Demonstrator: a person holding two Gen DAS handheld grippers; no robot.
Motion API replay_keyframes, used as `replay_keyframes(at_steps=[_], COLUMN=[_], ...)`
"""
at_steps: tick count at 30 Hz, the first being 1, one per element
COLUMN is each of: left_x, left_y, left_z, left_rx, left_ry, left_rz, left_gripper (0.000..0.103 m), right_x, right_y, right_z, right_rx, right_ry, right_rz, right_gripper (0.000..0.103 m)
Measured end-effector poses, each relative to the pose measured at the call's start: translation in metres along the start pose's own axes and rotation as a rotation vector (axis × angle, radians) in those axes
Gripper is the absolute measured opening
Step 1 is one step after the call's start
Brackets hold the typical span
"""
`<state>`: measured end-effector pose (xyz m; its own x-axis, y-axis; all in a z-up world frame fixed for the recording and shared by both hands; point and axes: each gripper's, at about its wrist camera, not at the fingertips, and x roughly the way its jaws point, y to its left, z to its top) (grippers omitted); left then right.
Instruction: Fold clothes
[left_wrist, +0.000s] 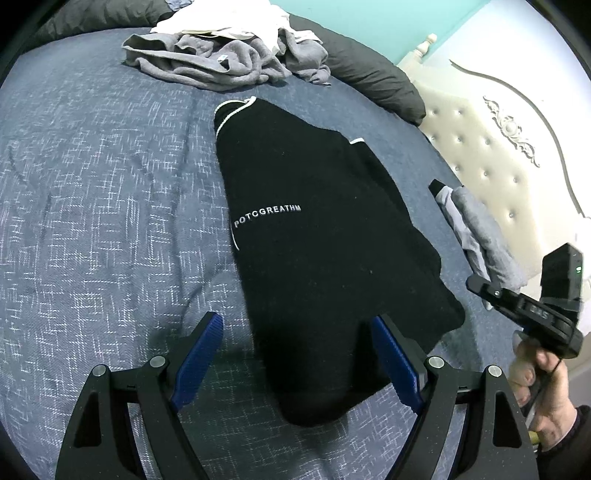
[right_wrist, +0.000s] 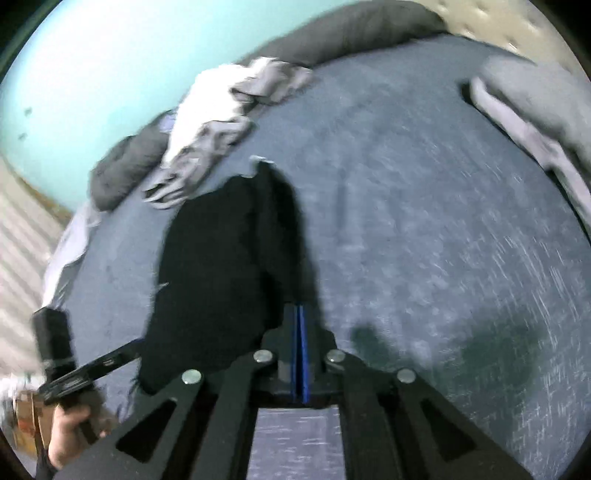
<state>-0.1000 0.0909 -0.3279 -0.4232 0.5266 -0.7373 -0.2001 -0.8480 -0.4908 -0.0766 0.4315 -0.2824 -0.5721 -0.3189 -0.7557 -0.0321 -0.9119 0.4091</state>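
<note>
Left fingers (left_wrist: 397, 365) spread astride black garment (left_wrist: 325, 236) – right fingers (right_wrist: 300, 332) closed, pinching its edge

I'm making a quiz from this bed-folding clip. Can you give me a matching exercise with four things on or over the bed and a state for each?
Things:
1. black garment with white lettering
2. crumpled grey and white clothes pile
3. left tool
4. right tool

States:
A. blue pads pressed together
B. heaped near the dark grey pillow
C. jaws spread wide, nothing gripped
D. laid out on the blue patterned bedspread

Pairs: 1-D, 2-B, 3-C, 4-A
</note>
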Motion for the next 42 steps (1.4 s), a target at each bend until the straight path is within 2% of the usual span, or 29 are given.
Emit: replay_keyframes(at_steps=[4,7,9,10,21,22,23,25,27,28,29,31,33,38,42], left_x=[0.000,0.000,0.000,0.000,0.005,0.006,0.007,0.008,0.009,0.010,0.011,0.013,0.015,0.021,0.029], left_y=[0.000,0.001,0.002,0.002,0.010,0.010,0.011,0.012,0.013,0.013,0.014,0.015,0.017,0.020,0.022], left_z=[-0.002,-0.001,-0.001,0.000,0.001,0.000,0.000,0.000,0.000,-0.001,-0.001,-0.001,-0.001,-0.002,-0.002], left_rx=[0.001,0.000,-0.002,-0.003,-0.038,-0.042,-0.046,-0.054,-0.056,-0.058,-0.061,-0.074,-0.089,-0.105,-0.116], left_ry=[0.005,0.009,0.009,0.010,0.030,0.034,0.039,0.046,0.051,0.053,0.056,0.060,0.065,0.087,0.098], left_rz=[-0.001,-0.002,-0.002,-0.003,-0.018,-0.021,-0.023,-0.024,-0.024,-0.024,-0.024,-0.032,-0.046,-0.071,-0.075], left_gripper=[0.086,0.086,0.086,0.086,0.086,0.086,0.086,0.086,0.086,0.087,0.088,0.089,0.089,0.089,0.093], right_x=[0.011,0.025,0.029,0.030,0.027,0.025,0.023,0.019,0.016,0.015,0.016,0.022,0.031,0.059,0.076], right_y=[0.027,0.026,0.019,0.016,-0.002,-0.004,-0.006,-0.011,-0.011,-0.010,-0.009,-0.005,-0.003,-0.001,-0.006], right_z=[-0.002,-0.005,-0.008,-0.011,-0.023,-0.021,-0.019,-0.014,-0.009,-0.006,-0.004,0.001,0.003,0.001,-0.001], right_rx=[-0.086,-0.082,-0.050,-0.041,0.004,0.021,0.039,0.072,0.087,0.087,0.085,0.084,0.094,0.072,0.048], right_ry=[0.055,0.083,0.086,0.087,0.097,0.094,0.092,0.084,0.071,0.068,0.071,0.089,0.112,0.193,0.240], right_rz=[0.010,-0.033,-0.011,-0.006,-0.014,-0.019,-0.024,-0.030,-0.005,0.005,0.016,0.048,0.084,0.058,0.052], right_gripper=[0.023,0.023,0.020,0.005,0.005,0.010,0.024,0.037,0.038,0.043,0.053,0.062,0.064,0.071,0.076])
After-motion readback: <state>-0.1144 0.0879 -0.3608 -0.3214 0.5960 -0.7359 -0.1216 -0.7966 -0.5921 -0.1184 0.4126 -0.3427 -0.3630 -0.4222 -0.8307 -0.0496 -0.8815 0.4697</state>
